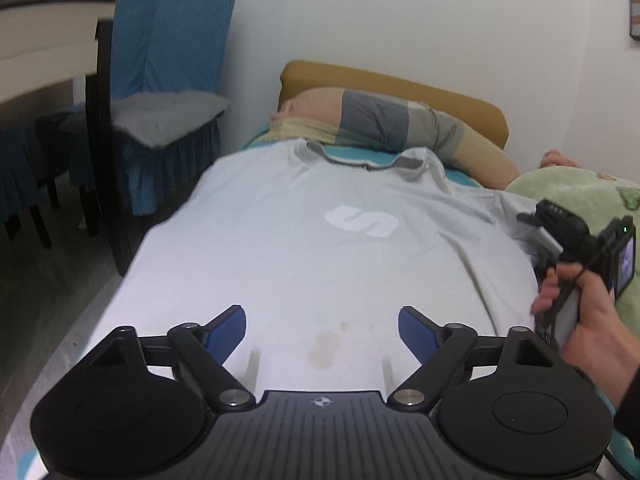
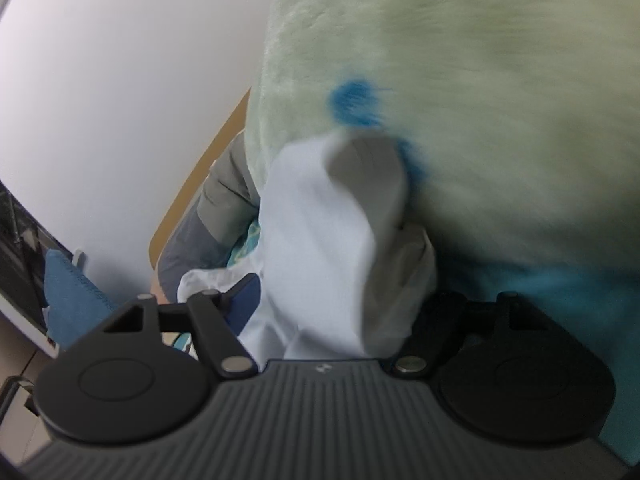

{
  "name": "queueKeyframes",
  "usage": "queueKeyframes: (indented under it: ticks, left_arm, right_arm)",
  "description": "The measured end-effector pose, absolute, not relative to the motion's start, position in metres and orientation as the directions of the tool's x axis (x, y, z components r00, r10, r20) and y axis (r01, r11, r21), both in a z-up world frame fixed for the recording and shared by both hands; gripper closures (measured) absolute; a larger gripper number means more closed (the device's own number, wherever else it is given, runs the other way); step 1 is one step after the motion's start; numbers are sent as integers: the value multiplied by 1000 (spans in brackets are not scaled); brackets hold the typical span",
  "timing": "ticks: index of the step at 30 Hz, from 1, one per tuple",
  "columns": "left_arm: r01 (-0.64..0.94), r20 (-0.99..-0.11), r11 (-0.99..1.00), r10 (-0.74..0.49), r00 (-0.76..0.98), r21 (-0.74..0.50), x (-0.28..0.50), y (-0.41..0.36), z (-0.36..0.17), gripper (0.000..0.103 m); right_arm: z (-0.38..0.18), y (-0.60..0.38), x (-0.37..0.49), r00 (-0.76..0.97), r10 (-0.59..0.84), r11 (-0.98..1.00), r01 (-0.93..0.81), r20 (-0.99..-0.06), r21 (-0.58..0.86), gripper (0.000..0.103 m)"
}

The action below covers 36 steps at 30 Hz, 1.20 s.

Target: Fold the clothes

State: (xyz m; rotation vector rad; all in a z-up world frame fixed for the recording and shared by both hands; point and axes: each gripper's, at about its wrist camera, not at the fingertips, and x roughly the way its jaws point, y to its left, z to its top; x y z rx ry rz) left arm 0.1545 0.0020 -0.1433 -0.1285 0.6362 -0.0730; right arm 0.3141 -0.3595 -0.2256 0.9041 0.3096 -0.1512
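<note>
T-shirt [image 1: 320, 248], pale grey with a white logo, lies spread flat on a bed [image 1: 360, 158] with a turquoise sheet, against a white wall [image 1: 400, 20] near a blue-covered chair [image 1: 172, 80]. Left hand-held gripper [image 1: 322, 330] hovers released above its hem. Right hand-held gripper [image 2: 332, 308] has a sleeve bunched between its jaws beside a green blanket [image 2: 480, 80]; whether it is clenched, I cannot tell.

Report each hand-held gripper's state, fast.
Left hand-held gripper: open, empty, over the shirt.
Right hand-held gripper: shirt sleeve between its jaws; grip cannot be told.
</note>
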Motion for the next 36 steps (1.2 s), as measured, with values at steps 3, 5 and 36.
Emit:
queueKeyframes:
  ticks: [3, 5, 36]
  left_arm:
    - [12, -599, 982, -125, 791, -190, 162, 7, -148, 18]
    - [0, -603, 980, -122, 788, -198, 165, 8, -148, 18]
    - [-221, -652, 925, -35, 758, -308, 164, 118, -142, 15]
  right_arm:
    - [-221, -361, 333, 946, -5, 637, 254, -325, 728, 28]
    - [-217, -356, 343, 940, 2, 659, 256, -342, 707, 29]
    - [-156, -16, 417, 859, 70, 979, -156, -507, -129, 30]
